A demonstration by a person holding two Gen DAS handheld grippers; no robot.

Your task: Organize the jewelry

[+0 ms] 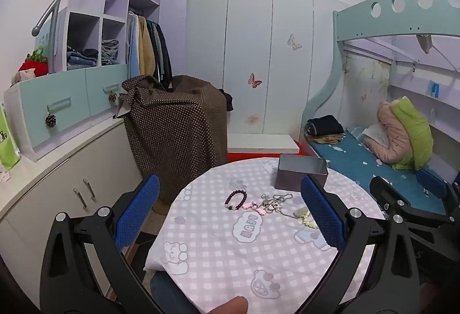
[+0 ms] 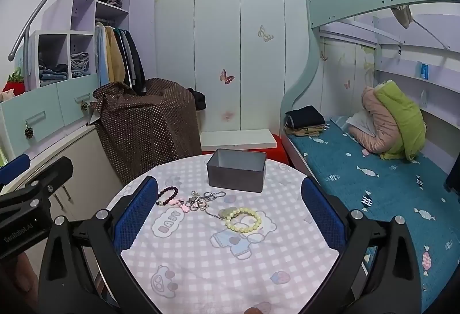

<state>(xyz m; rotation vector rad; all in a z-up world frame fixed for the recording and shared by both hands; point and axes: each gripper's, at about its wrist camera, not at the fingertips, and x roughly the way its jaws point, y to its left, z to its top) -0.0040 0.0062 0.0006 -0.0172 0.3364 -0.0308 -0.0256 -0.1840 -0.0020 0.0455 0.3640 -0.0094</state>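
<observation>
While wide apart, both claws (image 1: 230,216) (image 2: 230,216) hold nothing.

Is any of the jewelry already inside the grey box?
No: the box shows only a bare interior, while the bracelets and chains lie on the tablecloth in front of it.
</observation>
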